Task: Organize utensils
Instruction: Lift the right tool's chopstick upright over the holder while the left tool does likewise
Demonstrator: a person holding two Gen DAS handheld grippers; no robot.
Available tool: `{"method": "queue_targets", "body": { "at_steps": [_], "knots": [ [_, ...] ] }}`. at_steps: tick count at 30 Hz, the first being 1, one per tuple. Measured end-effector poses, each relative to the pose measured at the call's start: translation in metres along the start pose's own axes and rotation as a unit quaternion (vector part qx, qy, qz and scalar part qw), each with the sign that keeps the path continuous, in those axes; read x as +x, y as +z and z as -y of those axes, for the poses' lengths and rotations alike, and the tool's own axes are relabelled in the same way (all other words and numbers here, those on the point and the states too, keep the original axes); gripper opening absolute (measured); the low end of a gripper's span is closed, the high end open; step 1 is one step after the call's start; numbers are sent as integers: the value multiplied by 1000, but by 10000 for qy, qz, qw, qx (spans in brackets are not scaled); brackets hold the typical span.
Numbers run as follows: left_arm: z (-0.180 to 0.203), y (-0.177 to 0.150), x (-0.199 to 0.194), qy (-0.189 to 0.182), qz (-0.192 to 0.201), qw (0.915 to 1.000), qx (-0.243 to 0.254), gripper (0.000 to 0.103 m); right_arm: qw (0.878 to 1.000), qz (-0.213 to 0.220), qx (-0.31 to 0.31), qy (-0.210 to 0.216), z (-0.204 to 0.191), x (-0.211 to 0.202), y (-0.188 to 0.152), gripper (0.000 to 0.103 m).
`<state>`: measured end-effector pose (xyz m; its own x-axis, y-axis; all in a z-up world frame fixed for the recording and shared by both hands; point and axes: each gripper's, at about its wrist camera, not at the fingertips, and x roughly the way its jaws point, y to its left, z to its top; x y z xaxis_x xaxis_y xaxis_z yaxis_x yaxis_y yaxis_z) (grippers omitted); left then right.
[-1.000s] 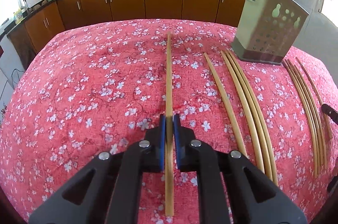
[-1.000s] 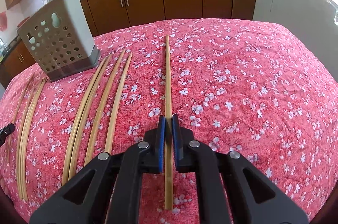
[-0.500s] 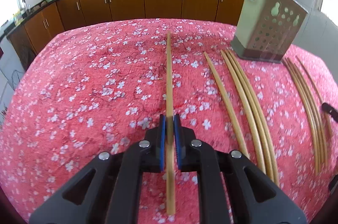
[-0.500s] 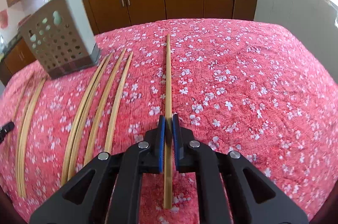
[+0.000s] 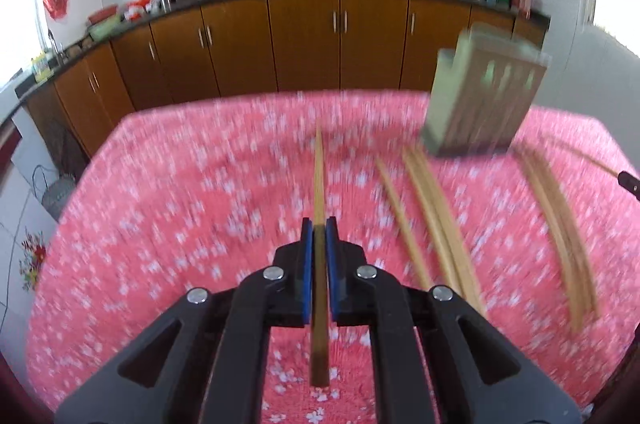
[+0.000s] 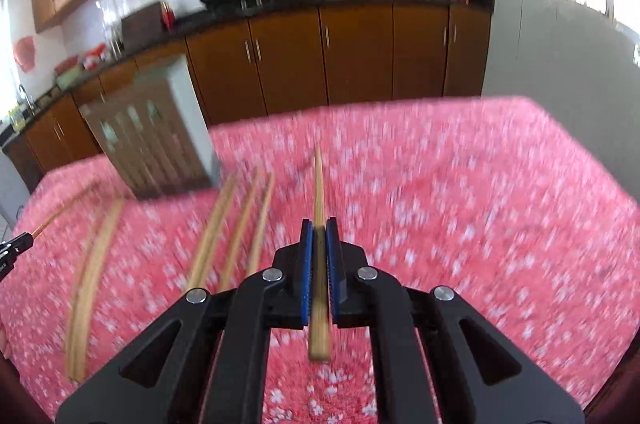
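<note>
Through the left wrist camera I see my left gripper (image 5: 319,224) with its blue pads pinching a bamboo chopstick (image 5: 319,180); the stick runs straight ahead between the jaws and its near end sticks out behind them, over the pink flowered tablecloth (image 5: 168,208). To the left of the stick the cloth is bare all the way to its left edge, so I have open room there. To the right lie more loose chopsticks (image 5: 436,220) in curved rows, and beyond them the perforated utensil holder (image 5: 480,100) stands near the far right part of the table, blurred. The far table edge meets brown cabinets (image 5: 304,36).

Through the right wrist camera my right gripper (image 6: 319,224) likewise has its jaws pressed onto a single chopstick (image 6: 319,180), which points ahead. Here the cloth is bare to the right, out to the right and far edges. To the left lie the other chopsticks (image 6: 236,224), and the utensil holder (image 6: 156,140) stands at the far left. The tip of the other gripper (image 6: 16,244) shows at the left border.
</note>
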<state>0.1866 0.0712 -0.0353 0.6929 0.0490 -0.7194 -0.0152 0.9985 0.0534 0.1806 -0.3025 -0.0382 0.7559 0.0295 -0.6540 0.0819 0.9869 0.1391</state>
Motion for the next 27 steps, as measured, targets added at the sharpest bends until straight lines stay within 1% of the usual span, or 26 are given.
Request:
{"method": "queue_targets", "body": {
  "at_steps": [4, 7, 10, 13, 16, 18, 21, 25, 27],
  "knots": [
    [-4, 27, -29, -35, 493, 9986, -198, 8, 9991, 413, 0, 50, -5, -19, 21, 8],
    [-5, 44, -44, 14, 774, 9967, -247, 8, 9980, 631, 13, 104, -6, -27, 34, 8],
    [-8, 57, -55, 29, 974, 9948, -300, 8, 9969, 771, 41, 132, -7, -33, 41, 8],
    [-10, 69, -62, 29, 1092, 9934, -360, 8, 9960, 876, 44, 137, -9, -36, 47, 8],
    [-11, 84, -71, -26, 1213, 9916, -459, 8, 9945, 1032, 61, 189, -10, -43, 63, 8],
    [-9, 96, -80, -72, 1352, 9895, -499, 8, 9913, 1265, 133, 334, -15, -56, 82, 8],
    [-4, 118, -99, -199, 1685, 9841, -527, 8, 9853, 1634, 170, 479, -20, -74, 106, 8],
    [11, 151, -122, -537, 2129, 9732, -681, 8, 9731, 2144, 281, 799, -34, -98, 139, 8],
    [20, 162, -127, -665, 2273, 9690, -701, 8, 9680, 2313, 291, 933, -43, -101, 150, 8]
  ]
}}
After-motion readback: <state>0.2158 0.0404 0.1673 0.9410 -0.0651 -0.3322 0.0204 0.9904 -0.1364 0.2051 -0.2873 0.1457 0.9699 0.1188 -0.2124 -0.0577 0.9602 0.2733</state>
